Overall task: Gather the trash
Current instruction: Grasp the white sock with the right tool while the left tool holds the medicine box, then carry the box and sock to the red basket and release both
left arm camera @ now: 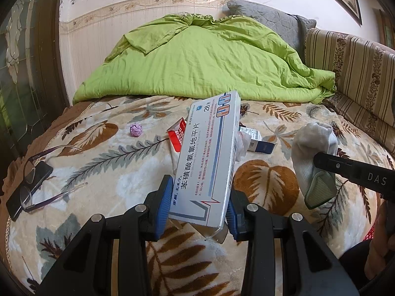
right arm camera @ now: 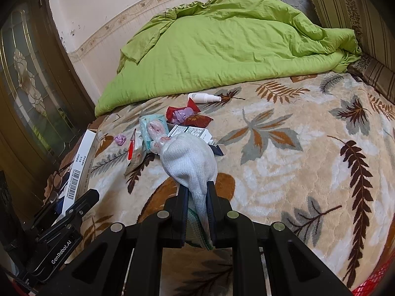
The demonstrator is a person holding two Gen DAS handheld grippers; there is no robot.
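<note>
Left gripper [left arm camera: 198, 204] fingers clamp a tablet box [left arm camera: 209, 157], lifted above the bed [left arm camera: 103, 153]. Right gripper [right arm camera: 196, 212] fingers pinch a white sock [right arm camera: 190, 162], raised near the bed's middle, wrappers [right arm camera: 182, 114] beyond.

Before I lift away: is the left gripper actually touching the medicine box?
Touching. The left wrist view shows the left gripper with both blue fingers pressed against the medicine box's long sides, no gap.

medicine box [left arm camera: 209, 162] "28片", perhaps "DAS" on right hand-held gripper [left arm camera: 318, 160]
</note>
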